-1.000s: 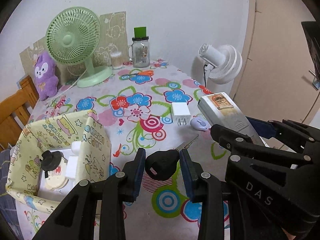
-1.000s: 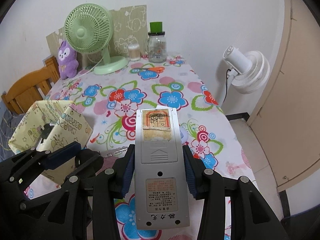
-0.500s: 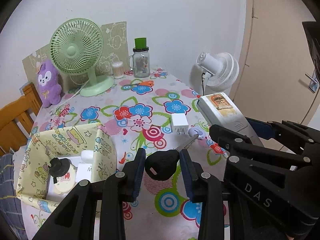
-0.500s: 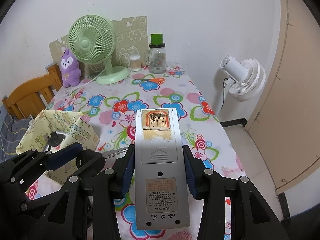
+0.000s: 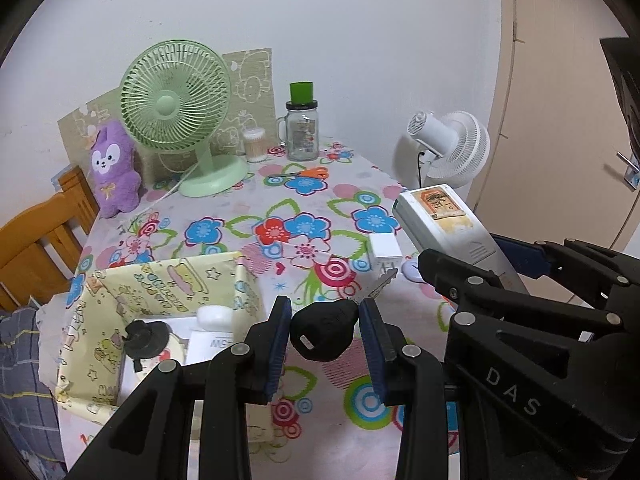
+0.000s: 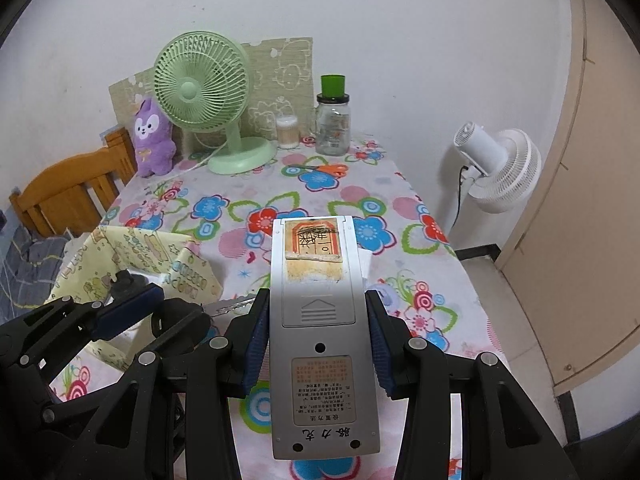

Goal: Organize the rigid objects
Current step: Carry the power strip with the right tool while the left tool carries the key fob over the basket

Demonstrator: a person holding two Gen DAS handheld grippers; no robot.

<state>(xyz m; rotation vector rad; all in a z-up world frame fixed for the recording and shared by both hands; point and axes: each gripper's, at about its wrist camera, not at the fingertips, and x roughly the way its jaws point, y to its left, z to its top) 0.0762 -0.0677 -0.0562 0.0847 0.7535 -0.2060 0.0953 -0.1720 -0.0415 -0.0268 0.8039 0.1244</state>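
The left gripper (image 5: 324, 334) is held tilted downward, its two black arms reaching forward and ending in blue pads (image 5: 278, 344). The pads are closed on the black head of a key (image 5: 323, 334), which is gripped from both sides with its metal blade pointing away. The right gripper (image 6: 316, 334) is held beside it at a like downward tilt, close on the right. Its blue pads (image 6: 256, 344) are pressed against the long edges of a grey remote (image 6: 318, 332), which is clamped back side up and pointed forward past the fingertips. Both grippers are raised clear of the surface below. No hand or sleeve is seen in either view.
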